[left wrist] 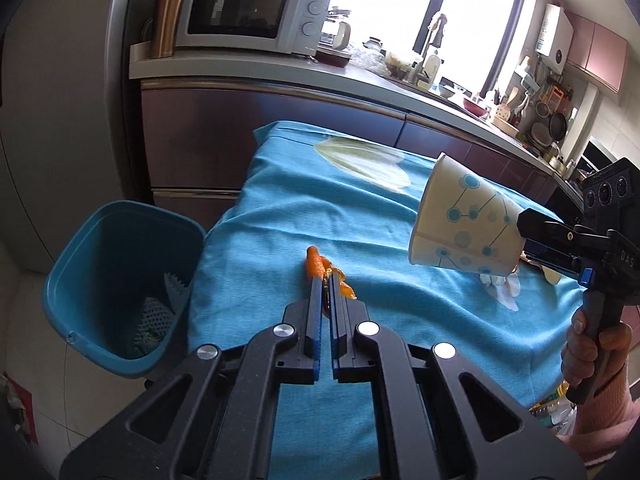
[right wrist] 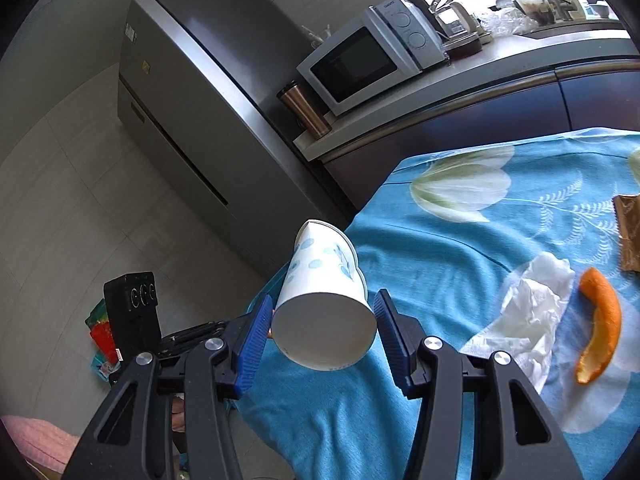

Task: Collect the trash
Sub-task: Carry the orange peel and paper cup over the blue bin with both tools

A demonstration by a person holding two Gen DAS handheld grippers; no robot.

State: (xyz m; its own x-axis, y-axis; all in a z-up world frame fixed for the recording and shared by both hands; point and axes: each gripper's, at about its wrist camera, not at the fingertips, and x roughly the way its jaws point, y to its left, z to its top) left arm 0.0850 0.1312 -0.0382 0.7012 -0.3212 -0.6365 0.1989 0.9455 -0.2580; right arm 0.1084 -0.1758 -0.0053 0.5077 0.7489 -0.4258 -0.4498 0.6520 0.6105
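My left gripper (left wrist: 325,274) is shut on a piece of orange peel (left wrist: 316,264) just above the blue floral tablecloth (left wrist: 280,208). My right gripper (right wrist: 322,322) is shut on a paper cup with blue dots (right wrist: 324,300), held on its side above the table's left end; the cup also shows in the left wrist view (left wrist: 468,220). A blue trash bin (left wrist: 116,280) stands on the floor left of the table, with some trash inside. A second orange peel (right wrist: 602,328), a crumpled white tissue (right wrist: 528,320) and a brown wrapper (right wrist: 630,232) lie on the cloth.
A kitchen counter (left wrist: 360,76) runs behind the table with a microwave (left wrist: 248,12), a copper tumbler (left wrist: 166,20) and dishes. A grey fridge (right wrist: 192,92) stands at the left. Packets lie on the tiled floor (right wrist: 100,332).
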